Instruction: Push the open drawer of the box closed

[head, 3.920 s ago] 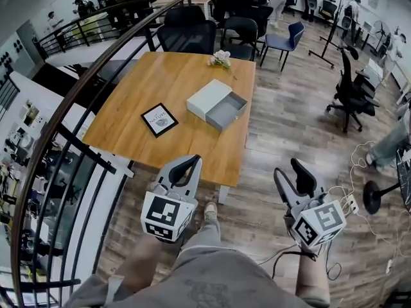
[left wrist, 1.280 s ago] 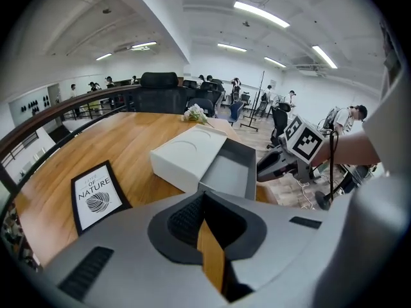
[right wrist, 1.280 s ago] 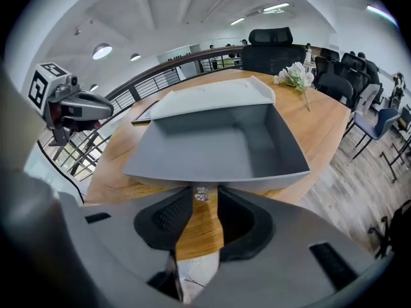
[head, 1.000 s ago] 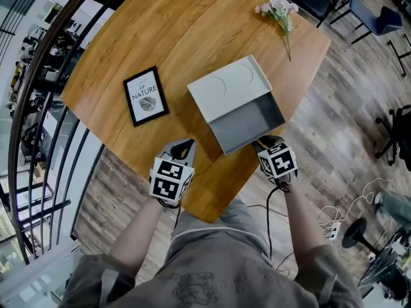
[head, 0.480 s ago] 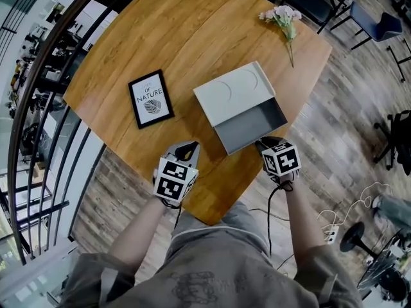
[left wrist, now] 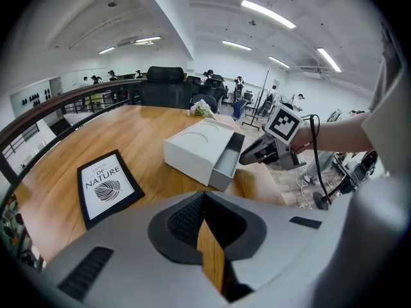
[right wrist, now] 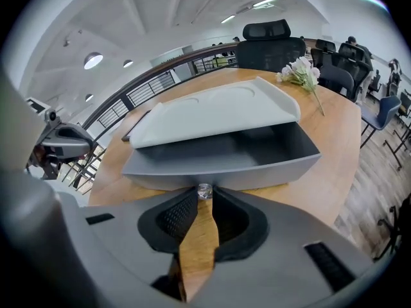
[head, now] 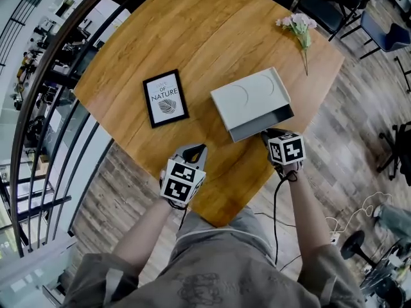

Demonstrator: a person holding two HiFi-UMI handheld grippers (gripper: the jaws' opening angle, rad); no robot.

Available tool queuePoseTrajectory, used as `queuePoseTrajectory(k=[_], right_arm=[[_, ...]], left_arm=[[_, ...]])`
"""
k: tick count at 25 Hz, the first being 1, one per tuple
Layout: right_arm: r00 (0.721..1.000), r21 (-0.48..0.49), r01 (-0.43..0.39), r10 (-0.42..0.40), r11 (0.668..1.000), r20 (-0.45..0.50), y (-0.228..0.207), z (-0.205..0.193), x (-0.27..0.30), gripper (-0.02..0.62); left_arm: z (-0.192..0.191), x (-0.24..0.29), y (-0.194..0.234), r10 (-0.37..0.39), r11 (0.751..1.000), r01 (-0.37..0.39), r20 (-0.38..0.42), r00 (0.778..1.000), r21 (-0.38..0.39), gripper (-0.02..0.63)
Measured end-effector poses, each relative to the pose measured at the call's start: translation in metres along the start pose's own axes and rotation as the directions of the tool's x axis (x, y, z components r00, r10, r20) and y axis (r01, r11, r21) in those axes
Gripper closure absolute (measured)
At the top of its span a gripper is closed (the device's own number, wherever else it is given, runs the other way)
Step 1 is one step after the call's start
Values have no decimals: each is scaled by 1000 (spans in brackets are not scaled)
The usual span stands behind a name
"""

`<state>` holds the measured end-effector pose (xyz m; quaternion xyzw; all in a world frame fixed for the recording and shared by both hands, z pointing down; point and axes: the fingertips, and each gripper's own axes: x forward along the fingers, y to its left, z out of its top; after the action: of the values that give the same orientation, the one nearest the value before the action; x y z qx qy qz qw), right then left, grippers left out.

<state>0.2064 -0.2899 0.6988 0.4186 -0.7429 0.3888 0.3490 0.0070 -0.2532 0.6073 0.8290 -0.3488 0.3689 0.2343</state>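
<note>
The right claw point(right wrist: 204, 195) is clenched on the small knob point(right wrist: 205, 190) at the middle of the drawer point(right wrist: 218, 162) front. The drawer is part way in. From the head view only a narrow strip of it shows under the near edge of the box point(head: 250, 98), which sits near the middle of the desk point(head: 192, 31), closer to its right side.

The left claw point(head: 198, 148) hovers over bare desk, well apart from the box, with its tips together and nothing in them. So nothing braces the box, and that looks like the main risk. The box is probably light, and a firm shove may make it skid across the smooth wood or twist instead of taking the drawer in. A skid would carry it toward the flower point(head: 299, 24) at the far corner.

A push that drifts off the drawer's line could cock the drawer in its sleeve and jam it short of shut. If the claw comes in too low, its tips may catch the desk, and the knob could slip out of so small a grip.

A second ago the drawer stood wide out, its whole grey floor open to view. Half a second ago about half of it showed, and now only the strip is left. The right claw has gone forward with it. The left claw and the frame point(head: 166, 97) sit much as they did.
</note>
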Motion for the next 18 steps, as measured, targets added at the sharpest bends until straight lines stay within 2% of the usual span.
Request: queuePoseTrajectory(k=[5,11,18], right_arm=[[999,45,24,-26,999,39,-1,21,12,509],[994,53,45,-50,998,97,-2,40,24,508],[982,127,35,-57,991,178,-4,48,6,500]], left_arm=[[1,-6,8,7,1000,-7,12,1000,-4,589],[0,-9,6,8,1000,-8,21,1000,-10,589],[0,-18,3,10,1000,-10,38,999,-6,589]])
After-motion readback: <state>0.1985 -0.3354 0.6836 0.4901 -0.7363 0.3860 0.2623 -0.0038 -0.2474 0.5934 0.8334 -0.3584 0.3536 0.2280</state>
